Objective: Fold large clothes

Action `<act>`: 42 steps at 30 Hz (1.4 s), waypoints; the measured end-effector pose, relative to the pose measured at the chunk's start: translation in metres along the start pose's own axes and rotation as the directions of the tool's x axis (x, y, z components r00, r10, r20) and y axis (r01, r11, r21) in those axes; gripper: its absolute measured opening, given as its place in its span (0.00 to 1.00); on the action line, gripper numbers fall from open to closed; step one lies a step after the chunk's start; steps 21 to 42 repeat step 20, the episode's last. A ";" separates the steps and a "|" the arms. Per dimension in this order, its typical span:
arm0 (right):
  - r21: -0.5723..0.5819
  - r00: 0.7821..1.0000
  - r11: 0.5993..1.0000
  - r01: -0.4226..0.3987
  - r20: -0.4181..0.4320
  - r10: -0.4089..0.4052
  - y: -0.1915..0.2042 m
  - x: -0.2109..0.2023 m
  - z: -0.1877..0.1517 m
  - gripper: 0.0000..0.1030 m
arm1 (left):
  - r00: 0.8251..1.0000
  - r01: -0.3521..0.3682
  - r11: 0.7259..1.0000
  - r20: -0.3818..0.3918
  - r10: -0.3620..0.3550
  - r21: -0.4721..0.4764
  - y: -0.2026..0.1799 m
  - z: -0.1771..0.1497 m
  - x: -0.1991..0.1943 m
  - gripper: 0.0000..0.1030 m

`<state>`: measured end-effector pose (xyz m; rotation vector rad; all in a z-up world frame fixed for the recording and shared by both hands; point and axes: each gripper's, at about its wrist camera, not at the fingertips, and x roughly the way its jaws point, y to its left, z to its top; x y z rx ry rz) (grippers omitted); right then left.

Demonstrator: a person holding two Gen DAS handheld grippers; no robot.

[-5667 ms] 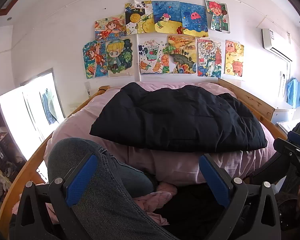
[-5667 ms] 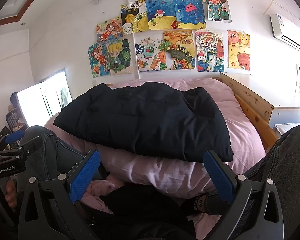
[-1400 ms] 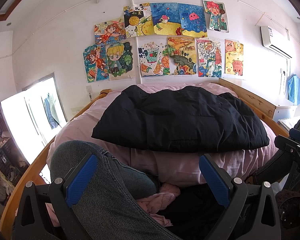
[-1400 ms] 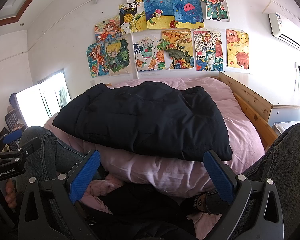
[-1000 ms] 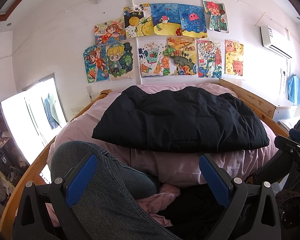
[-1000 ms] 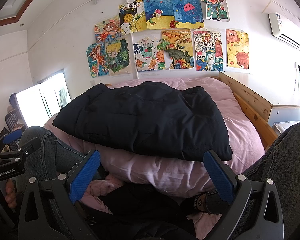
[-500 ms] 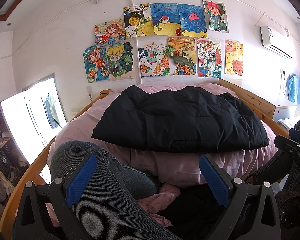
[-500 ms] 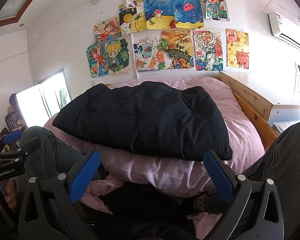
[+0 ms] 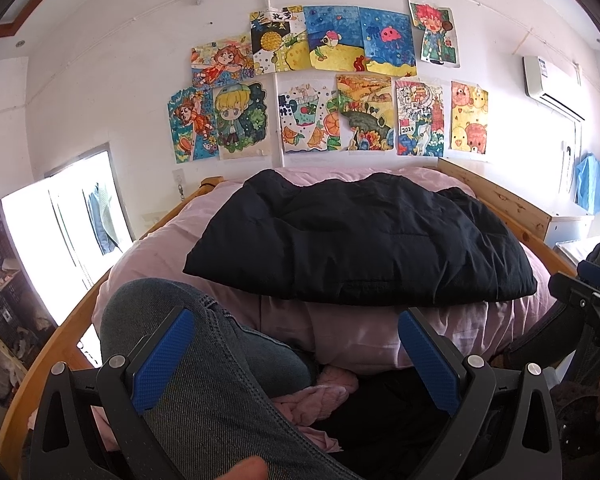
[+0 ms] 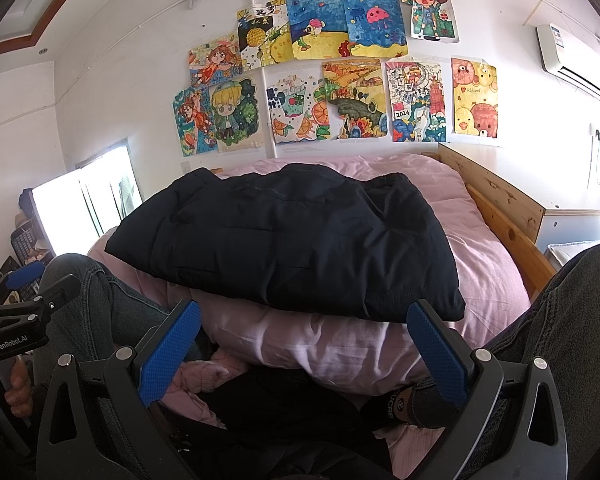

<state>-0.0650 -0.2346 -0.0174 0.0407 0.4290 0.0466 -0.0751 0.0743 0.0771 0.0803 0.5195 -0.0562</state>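
Observation:
A black padded jacket [image 9: 360,240] [image 10: 288,240] lies folded in a flat rectangle on top of a heaped pink duvet [image 9: 380,328] [image 10: 324,344] on the bed. My left gripper [image 9: 296,352] is open, held low over a person's knee in grey jeans [image 9: 204,360], well short of the jacket. My right gripper [image 10: 304,344] is open too, near the duvet's front edge, with nothing between its blue pads [image 10: 436,356]. Each gripper shows at the edge of the other's view.
Wooden bed rails [image 10: 500,216] [image 9: 60,344] run along both sides. A pink fluffy garment [image 9: 320,396] and dark cloth [image 10: 284,412] lie between the person's legs. Drawings [image 9: 320,80] cover the back wall. A bright window [image 9: 60,240] is at left, a white cabinet [image 10: 572,224] at right.

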 end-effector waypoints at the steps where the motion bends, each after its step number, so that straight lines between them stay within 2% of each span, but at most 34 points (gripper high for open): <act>1: 0.001 1.000 1.000 0.001 0.002 -0.001 0.001 0.000 -0.002 0.99 | 1.000 -0.001 1.000 -0.002 0.001 0.002 0.002 0.000 0.001 1.00; 42: 0.004 1.000 1.000 0.003 0.001 -0.003 0.002 0.000 -0.003 0.99 | 1.000 -0.002 1.000 0.001 0.002 0.008 0.008 0.001 0.003 1.00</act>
